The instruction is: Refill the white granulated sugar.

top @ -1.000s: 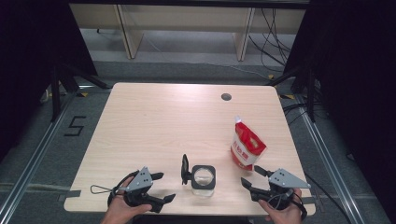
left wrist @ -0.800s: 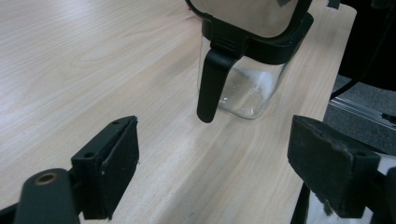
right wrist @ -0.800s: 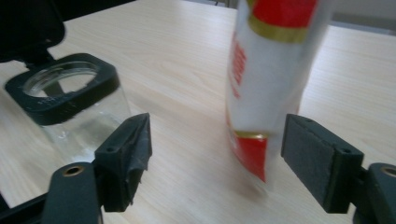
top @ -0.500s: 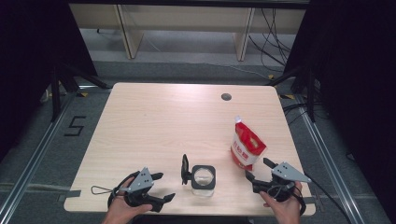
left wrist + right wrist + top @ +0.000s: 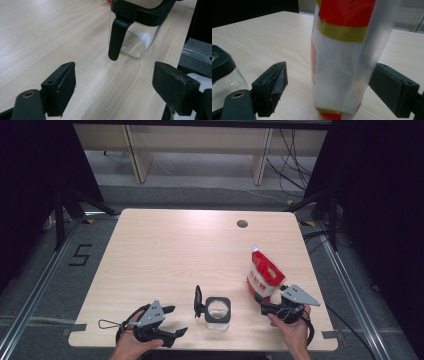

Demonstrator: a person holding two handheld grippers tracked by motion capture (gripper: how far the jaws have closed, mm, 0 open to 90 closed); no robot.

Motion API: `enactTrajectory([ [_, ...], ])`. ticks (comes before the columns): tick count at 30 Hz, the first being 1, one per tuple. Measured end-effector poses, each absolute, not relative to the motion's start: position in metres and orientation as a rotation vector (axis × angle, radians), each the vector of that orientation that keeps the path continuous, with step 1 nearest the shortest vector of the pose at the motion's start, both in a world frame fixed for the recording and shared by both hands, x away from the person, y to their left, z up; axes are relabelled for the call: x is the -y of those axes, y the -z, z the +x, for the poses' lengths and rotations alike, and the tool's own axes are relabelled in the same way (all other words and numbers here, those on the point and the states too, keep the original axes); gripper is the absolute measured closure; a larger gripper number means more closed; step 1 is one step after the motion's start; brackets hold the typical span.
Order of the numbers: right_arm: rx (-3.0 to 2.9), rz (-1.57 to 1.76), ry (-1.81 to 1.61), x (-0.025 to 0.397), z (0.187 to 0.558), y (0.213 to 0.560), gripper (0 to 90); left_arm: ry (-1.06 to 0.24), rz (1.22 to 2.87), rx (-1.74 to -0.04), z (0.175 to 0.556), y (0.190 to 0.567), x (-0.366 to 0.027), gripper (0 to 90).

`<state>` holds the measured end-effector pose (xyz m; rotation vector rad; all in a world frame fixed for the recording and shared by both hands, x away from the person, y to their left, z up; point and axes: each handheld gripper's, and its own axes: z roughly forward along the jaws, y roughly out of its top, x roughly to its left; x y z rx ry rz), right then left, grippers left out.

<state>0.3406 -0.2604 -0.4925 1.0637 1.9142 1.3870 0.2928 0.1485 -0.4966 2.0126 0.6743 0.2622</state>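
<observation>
A clear glass jar [image 5: 217, 311] with a black collar and a flipped-up black lid [image 5: 198, 301] stands near the table's front edge; a little white powder lies in its bottom [image 5: 140, 40]. A red and white pouch [image 5: 264, 275] stands upright to its right. My left gripper [image 5: 176, 321] is open, low at the front left, its jaws pointing at the jar [image 5: 136, 27]. My right gripper [image 5: 261, 303] is open at the foot of the pouch [image 5: 342, 62], which stands between its jaws; I cannot tell whether they touch it.
The light wooden table [image 5: 165, 250] has a round cable hole [image 5: 242, 224] at the back right. Its front edge runs just under both hands. The jar's rim [image 5: 220, 65] sits left of the right gripper's jaws. Dark frames and cables surround the table.
My right gripper has moved forward and left to the pouch's base, so the pouch now stands between its jaws. The left gripper, jar and pouch have stayed put.
</observation>
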Motion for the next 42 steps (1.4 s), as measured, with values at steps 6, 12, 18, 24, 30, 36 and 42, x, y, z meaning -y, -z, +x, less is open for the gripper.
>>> enactTrajectory([
  [6,-1.899,1.027,-1.357,0.257,0.35,0.496,19.7,-0.256,2.017,-0.668,0.293,0.497,-0.148,18.9],
  [12,-1.877,1.011,-1.325,0.251,0.353,0.499,21.0,-0.269,2.03,-0.642,0.294,0.497,-0.148,19.0],
  [18,-1.85,1.006,-1.331,0.251,0.355,0.502,24.7,-0.249,2.021,-0.665,0.293,0.498,-0.146,19.0],
  [24,-1.838,0.993,-1.36,0.25,0.359,0.503,25.7,-0.247,2.019,-0.67,0.293,0.498,-0.146,19.1],
  [30,-1.812,1.002,-1.395,0.251,0.363,0.507,27.5,-0.251,2.028,-0.662,0.293,0.498,-0.146,19.1],
  [36,-1.785,1.002,-1.414,0.251,0.368,0.508,29.0,-0.255,2.028,-0.641,0.294,0.498,-0.145,19.1],
  [42,-1.77,0.982,-1.428,0.251,0.371,0.51,28.6,-0.239,2.027,-0.661,0.293,0.499,-0.144,19.1],
])
